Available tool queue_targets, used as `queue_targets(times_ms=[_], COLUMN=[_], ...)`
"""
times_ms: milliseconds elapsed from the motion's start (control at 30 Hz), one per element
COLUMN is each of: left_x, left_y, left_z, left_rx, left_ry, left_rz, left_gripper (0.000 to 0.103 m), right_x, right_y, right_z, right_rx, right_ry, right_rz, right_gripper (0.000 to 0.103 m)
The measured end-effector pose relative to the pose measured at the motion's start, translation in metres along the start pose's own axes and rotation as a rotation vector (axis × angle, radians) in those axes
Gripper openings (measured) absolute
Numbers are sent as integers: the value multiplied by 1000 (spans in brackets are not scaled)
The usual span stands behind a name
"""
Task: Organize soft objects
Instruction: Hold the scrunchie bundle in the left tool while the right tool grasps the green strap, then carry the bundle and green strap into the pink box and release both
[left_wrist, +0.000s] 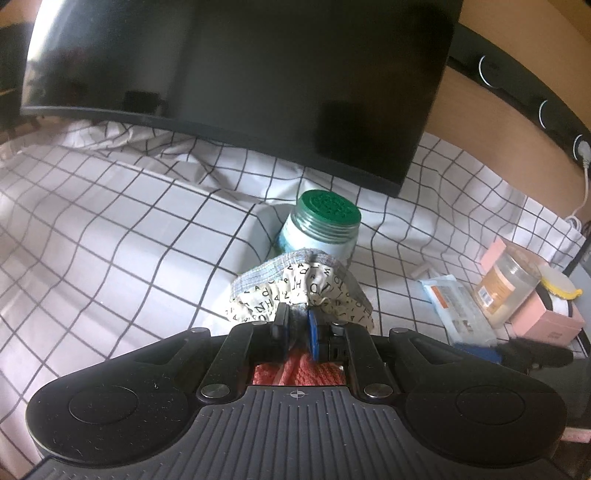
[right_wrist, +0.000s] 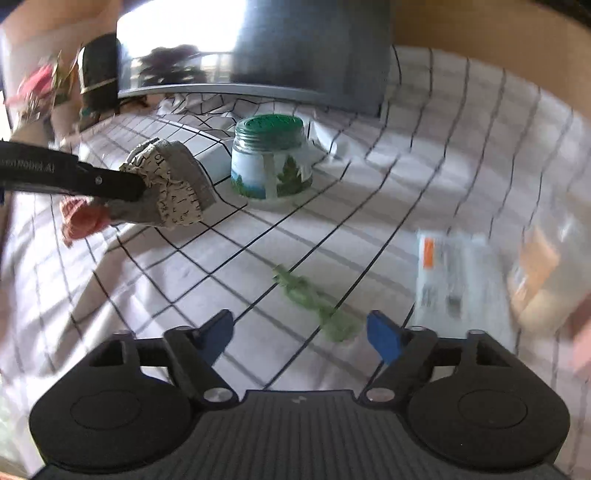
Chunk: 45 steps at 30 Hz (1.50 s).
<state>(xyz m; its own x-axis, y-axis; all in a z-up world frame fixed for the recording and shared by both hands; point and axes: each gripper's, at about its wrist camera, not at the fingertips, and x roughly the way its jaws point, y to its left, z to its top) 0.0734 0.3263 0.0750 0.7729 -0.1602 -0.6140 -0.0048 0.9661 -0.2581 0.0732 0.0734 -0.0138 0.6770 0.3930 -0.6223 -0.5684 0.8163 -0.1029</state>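
My left gripper (left_wrist: 296, 323) is shut on a soft bundle: a cream letter-print and grey fabric scrunchie (left_wrist: 299, 286) with a red knitted piece (left_wrist: 295, 373) under the jaws. It is held above the checked cloth. The right wrist view shows the same gripper (right_wrist: 138, 190) from the side, holding the scrunchie (right_wrist: 173, 184) and the red piece (right_wrist: 83, 219). My right gripper (right_wrist: 301, 334) is open and empty. A soft green item (right_wrist: 314, 299) lies on the cloth just ahead of it, between the fingers' line.
A green-lidded jar (left_wrist: 321, 229) stands behind the bundle, also in the right wrist view (right_wrist: 271, 158). A dark monitor (left_wrist: 236, 74) stands at the back. A packet (left_wrist: 458, 306), a glass jar (left_wrist: 506, 288) and a pink box (left_wrist: 546, 317) lie at the right.
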Motion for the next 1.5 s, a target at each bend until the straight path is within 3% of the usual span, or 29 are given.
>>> queue_targets(times_ms=[100, 167, 200, 233, 267, 567, 767, 967, 1067, 1233, 1500], left_x=[2, 4, 4, 4, 4, -2, 18, 43, 48, 58, 99], left_y=[-1, -3, -5, -6, -8, -36, -71, -113, -142, -208, -314], left_z=[0, 1, 2, 3, 5, 51, 108, 152, 164, 165, 132], left_rx=[3, 13, 19, 24, 31, 134, 182, 220, 238, 292, 348], left_ry=[6, 7, 7, 6, 4, -109, -194, -221, -231, -219, -77], left_rz=[-23, -37, -41, -44, -47, -87, -84, -57, -90, -209, -409], left_gripper=[13, 13, 13, 13, 13, 13, 13, 13, 13, 13, 13], right_x=[14, 25, 29, 34, 34, -16, -54, -104, -137, -180, -214], right_y=[-6, -9, -10, -10, -11, -21, -81, -154, -190, -244, -301], right_z=[13, 22, 26, 30, 35, 72, 125, 152, 148, 123, 72], right_rx=[-39, -48, -47, -40, -34, -17, 91, 172, 204, 265, 379], right_ry=[39, 60, 71, 83, 106, 24, -92, -218, -267, -298, -256], right_rz=[29, 66, 78, 93, 119, 112, 11, -122, -197, -344, -464], right_gripper=[54, 54, 48, 41, 21, 22, 22, 22, 22, 22, 22])
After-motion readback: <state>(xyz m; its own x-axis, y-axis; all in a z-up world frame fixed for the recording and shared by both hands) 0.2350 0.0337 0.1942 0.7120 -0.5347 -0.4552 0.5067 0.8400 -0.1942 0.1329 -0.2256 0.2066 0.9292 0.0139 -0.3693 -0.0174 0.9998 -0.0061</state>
